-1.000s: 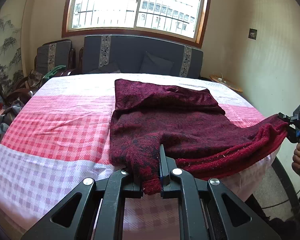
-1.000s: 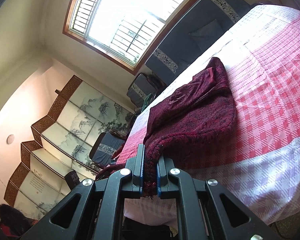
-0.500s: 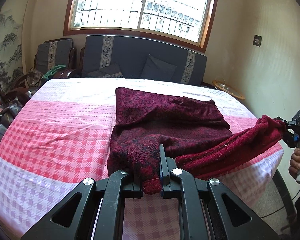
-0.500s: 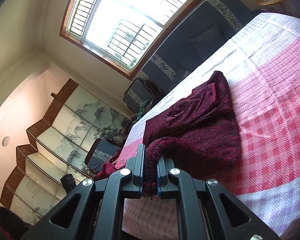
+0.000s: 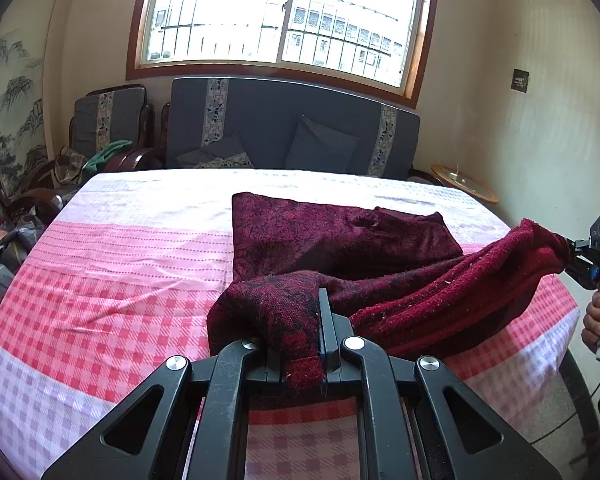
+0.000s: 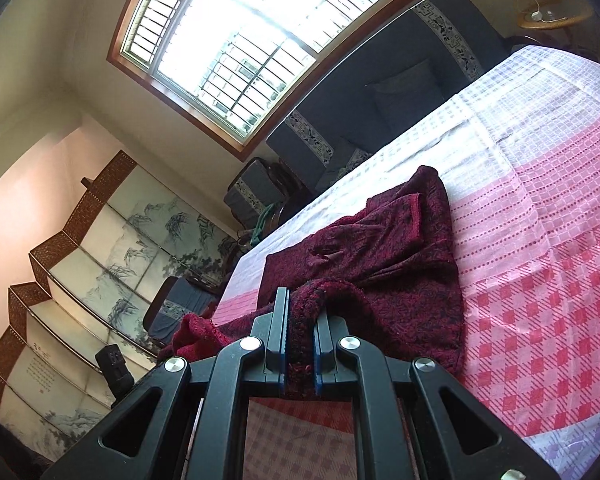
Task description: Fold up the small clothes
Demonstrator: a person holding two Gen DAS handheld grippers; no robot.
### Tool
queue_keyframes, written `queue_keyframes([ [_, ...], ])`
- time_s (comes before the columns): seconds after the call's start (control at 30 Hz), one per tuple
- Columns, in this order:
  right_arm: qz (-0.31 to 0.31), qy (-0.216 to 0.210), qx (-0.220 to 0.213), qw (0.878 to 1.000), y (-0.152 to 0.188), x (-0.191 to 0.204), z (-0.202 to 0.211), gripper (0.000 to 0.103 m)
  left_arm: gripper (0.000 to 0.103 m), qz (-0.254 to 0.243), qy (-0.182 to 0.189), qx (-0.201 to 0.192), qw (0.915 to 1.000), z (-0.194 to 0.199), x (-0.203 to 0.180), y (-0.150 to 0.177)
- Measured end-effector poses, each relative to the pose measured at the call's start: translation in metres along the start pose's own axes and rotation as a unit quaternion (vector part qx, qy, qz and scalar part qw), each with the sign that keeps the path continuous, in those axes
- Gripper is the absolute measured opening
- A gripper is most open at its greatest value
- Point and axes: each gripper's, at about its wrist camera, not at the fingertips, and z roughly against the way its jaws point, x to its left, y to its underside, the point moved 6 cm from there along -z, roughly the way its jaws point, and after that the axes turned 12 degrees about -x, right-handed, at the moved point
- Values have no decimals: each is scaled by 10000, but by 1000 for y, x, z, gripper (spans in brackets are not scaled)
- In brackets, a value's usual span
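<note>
We pinch the garment (image 5: 340,248) hem in both grippers, left gripper (image 5: 302,354) and right gripper (image 6: 300,354); its flat half lies ahead, mid-frame.

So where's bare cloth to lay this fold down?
Bare: checked tablecloth left of the maroon garment, and the far white strip toward the sofa. Crowded: the near right edge, where both tongs grip the hem.

Black tool (image 5: 303,360), silver screws, blue pads
</note>
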Motion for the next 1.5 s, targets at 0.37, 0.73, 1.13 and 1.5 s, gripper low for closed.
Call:
queue_keyframes([
  [0.37, 260, 292, 55, 9992, -13, -8, -29, 9, 11, -20, -83, 70, 9999, -31, 5, -8],
  [0.73, 456, 456, 128, 9978, -25, -18, -56, 9, 11, -33, -169, 155, 9997, -62, 10, -15],
  [1.13, 370, 593, 156, 9974, -36, -39, -84, 9, 11, -1, -268, 289, 9992, -99, 20, -20],
  [1.5, 265, 672, 188, 9972, -41, -54, -101, 9, 11, 9, -339, 369, 9987, -123, 24, -22],
])
